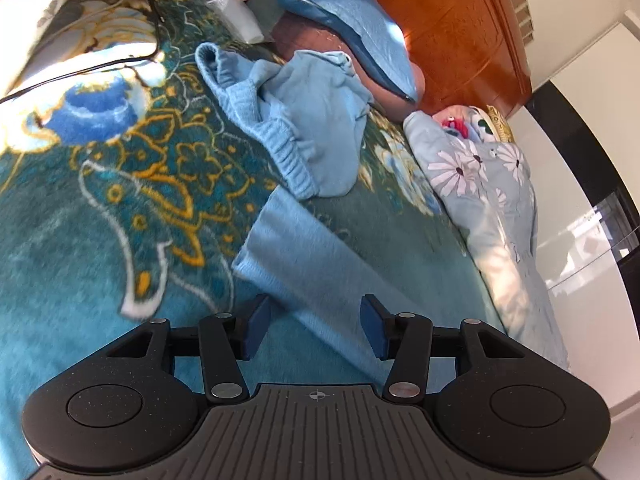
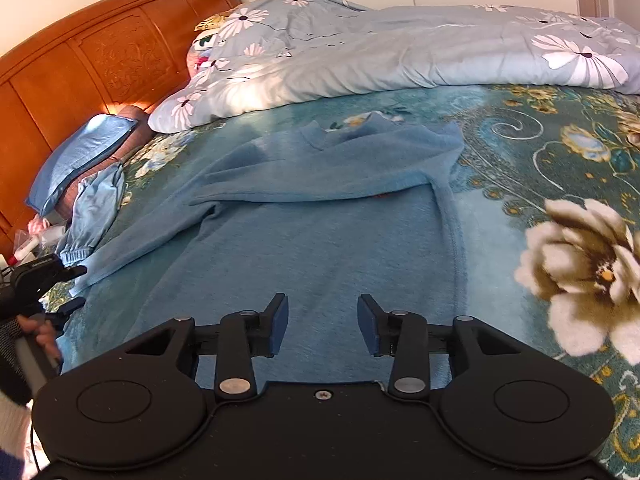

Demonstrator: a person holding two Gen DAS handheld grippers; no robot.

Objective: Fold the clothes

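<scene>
A light blue sweater (image 2: pixel 320 216) lies flat on the teal flowered blanket (image 2: pixel 560 152), with one sleeve folded across its chest. My right gripper (image 2: pixel 322 312) hovers open over the sweater's lower body, nothing between its pads. In the left wrist view a long blue part of the sweater (image 1: pixel 304 256) runs toward my left gripper (image 1: pixel 314 312) and passes under its open jaws; the pads do not press on it. The right wrist view shows the left gripper (image 2: pixel 78 286) at the sweater's left edge, held by a hand (image 2: pixel 40 336). A crumpled light blue garment (image 1: pixel 312 128) lies beyond.
A flowered grey-blue quilt (image 2: pixel 400 52) is bunched along the far side of the bed. The wooden headboard (image 2: pixel 100 60) and a blue pillow (image 2: pixel 80 152) stand at the head. Black cables (image 1: pixel 152 20) and small items lie near the pillow end.
</scene>
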